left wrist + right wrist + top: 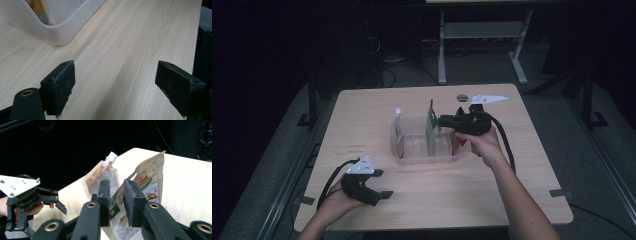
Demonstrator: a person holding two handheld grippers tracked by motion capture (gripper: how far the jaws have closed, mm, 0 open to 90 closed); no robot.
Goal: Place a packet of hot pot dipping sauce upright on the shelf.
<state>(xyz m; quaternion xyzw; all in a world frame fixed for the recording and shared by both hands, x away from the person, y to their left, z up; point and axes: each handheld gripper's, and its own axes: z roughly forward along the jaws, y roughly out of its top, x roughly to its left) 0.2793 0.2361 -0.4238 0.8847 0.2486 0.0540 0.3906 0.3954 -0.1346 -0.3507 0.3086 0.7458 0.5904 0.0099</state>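
Green-and-cream printed pouch (pixel 147 187): upright in the clear plastic tub (pixel 424 159) mid-table, pinched at its right edge.
Right gripper (pixel 116 202): jaws clamped on that pouch.
White-capped spout pouch (pixel 398 131): standing at the tub's left end.
Left gripper (pixel 116 86): jaws spread wide, holding nothing, over the light wooden table (pixel 452 195) near-left of the tub.

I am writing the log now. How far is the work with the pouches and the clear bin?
Done: a spouted pouch stands in the clear bin. In hand: the right gripper is shut on a green pouch over the bin, not yet released. The left gripper waits open, apart.
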